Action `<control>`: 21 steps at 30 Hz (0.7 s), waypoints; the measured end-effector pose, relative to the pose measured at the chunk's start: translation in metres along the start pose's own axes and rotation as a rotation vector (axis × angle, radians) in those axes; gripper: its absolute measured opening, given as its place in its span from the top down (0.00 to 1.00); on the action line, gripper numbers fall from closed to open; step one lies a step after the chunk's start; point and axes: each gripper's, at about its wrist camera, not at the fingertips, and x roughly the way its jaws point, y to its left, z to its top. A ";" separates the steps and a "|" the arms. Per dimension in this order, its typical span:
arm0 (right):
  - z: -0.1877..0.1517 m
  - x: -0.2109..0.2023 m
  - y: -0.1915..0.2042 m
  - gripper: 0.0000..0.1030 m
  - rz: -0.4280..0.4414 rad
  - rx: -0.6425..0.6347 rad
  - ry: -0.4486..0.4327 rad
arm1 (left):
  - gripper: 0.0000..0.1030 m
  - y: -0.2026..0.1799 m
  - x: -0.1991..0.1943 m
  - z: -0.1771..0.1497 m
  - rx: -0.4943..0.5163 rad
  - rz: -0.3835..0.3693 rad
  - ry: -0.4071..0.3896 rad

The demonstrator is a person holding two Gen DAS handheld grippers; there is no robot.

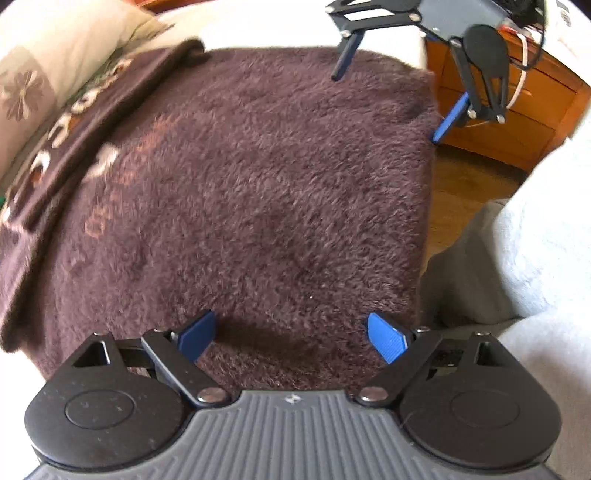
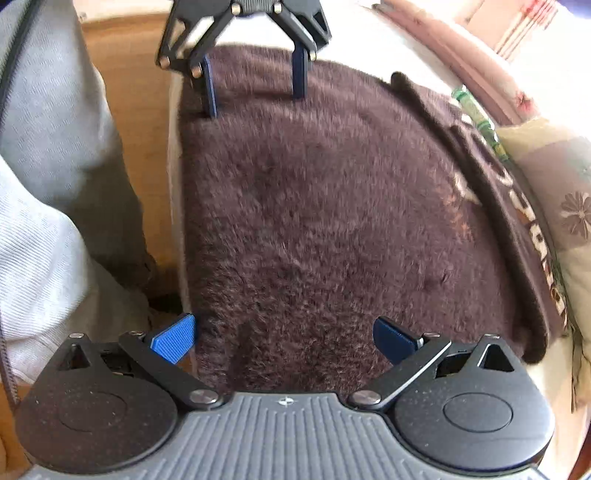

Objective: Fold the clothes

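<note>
Both grippers are held over a fuzzy brown garment (image 1: 258, 192) spread flat on a white bed (image 1: 266, 33). Jaws of the left gripper (image 1: 291, 338) are seen spread wide above its near edge, nothing between them. At the garment's opposite edge, the right gripper (image 2: 284, 341) is likewise held wide open and empty. A floral pillow (image 1: 33, 88) is seen beside the garment's lettered side.
</note>
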 end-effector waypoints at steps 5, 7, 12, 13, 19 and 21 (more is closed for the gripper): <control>-0.015 -0.009 -0.003 0.00 -0.023 -0.006 0.029 | 0.13 -0.002 -0.008 -0.014 0.020 -0.004 0.016; -0.018 -0.013 0.007 0.00 -0.018 -0.089 0.015 | 0.13 -0.006 -0.011 -0.018 0.057 -0.012 0.018; -0.024 -0.004 0.032 0.00 -0.074 -0.279 -0.035 | 0.13 -0.024 -0.009 -0.024 0.205 -0.037 -0.005; -0.025 0.000 0.036 0.00 -0.102 -0.305 -0.039 | 0.13 -0.026 -0.008 -0.024 0.230 -0.038 -0.009; -0.017 0.006 0.038 0.00 -0.158 -0.335 -0.067 | 0.13 -0.033 -0.007 -0.021 0.298 -0.029 -0.034; -0.016 0.002 0.038 0.00 -0.155 -0.342 -0.069 | 0.13 -0.028 -0.008 -0.021 0.296 -0.010 -0.032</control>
